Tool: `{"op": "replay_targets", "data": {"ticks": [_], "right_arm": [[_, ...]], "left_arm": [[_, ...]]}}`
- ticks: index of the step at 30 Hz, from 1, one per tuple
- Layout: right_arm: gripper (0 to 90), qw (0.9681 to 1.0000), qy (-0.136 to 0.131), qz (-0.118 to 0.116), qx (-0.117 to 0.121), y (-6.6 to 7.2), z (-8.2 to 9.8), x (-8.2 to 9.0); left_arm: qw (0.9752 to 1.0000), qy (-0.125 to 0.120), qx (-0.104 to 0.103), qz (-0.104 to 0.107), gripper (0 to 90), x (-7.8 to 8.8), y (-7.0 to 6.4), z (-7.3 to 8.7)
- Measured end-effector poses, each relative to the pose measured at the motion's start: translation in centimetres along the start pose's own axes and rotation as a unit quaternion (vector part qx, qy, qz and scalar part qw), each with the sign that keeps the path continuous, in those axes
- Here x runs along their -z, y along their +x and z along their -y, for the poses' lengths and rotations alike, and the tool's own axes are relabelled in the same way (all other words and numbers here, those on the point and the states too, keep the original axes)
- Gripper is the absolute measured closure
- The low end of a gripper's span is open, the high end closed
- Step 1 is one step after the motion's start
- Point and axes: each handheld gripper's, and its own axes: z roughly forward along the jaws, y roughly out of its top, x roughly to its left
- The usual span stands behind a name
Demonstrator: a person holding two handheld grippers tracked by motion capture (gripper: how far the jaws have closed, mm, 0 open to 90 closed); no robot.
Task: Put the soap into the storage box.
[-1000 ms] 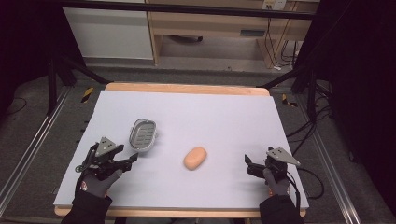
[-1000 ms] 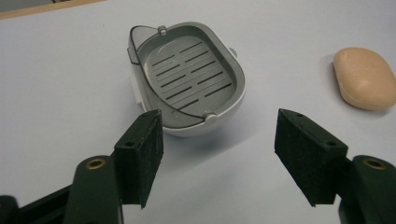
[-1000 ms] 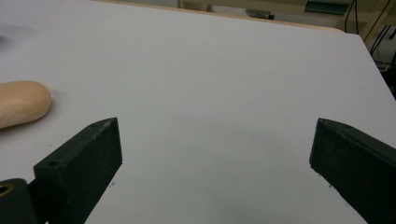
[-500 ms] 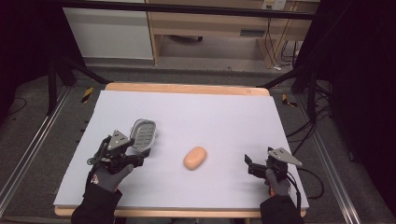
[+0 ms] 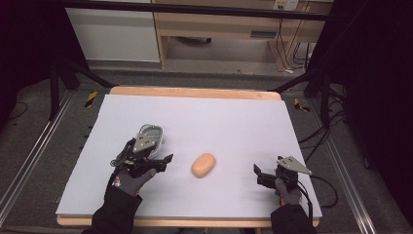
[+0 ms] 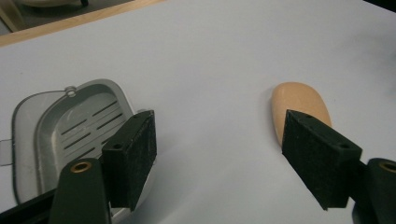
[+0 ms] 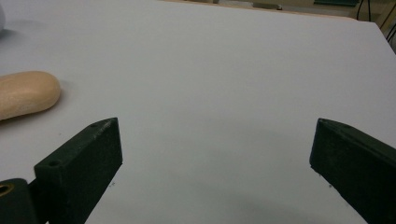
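Fingers (image 6: 135,158) of the left gripper (image 5: 157,158) stand spread wide and grasp nothing — in the left gripper view one black pad sits over the near edge of the grey slotted dish (image 6: 70,135), the other in front of the tan oval bar (image 6: 299,105), with bare white tabletop (image 6: 210,70) between them. From the high view this gripper hovers low at the left of the tabletop (image 5: 219,117), just beside the dish (image 5: 151,132), which lies flat with its hollow side up. The oval bar (image 5: 203,165) lies near the middle, a little to the right of the left gripper and apart from the dish.

On the right gripper (image 5: 263,176) the fingers (image 7: 84,168) are also released and spread — between them the right gripper view has plain white surface, and the bar (image 7: 25,95) lies off at the left edge, clear of them. In the high view that gripper rests near the front right corner, well apart from the bar, its cable trailing off the edge. Both are held by gloved hands (image 5: 129,180) coming in from the front edge
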Motion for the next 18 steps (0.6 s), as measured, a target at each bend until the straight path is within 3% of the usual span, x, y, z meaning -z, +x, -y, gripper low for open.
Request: {"op": "replay_targets", "data": {"ticks": [18], "right_arm": [[2.6,1.0,0.002,0.004,-0.007,-0.3,0.7,-0.3]], "left_arm": [[0.9992,0.02,-0.025,0.025,24.7,-2.9,-2.6,-1.4]]}}
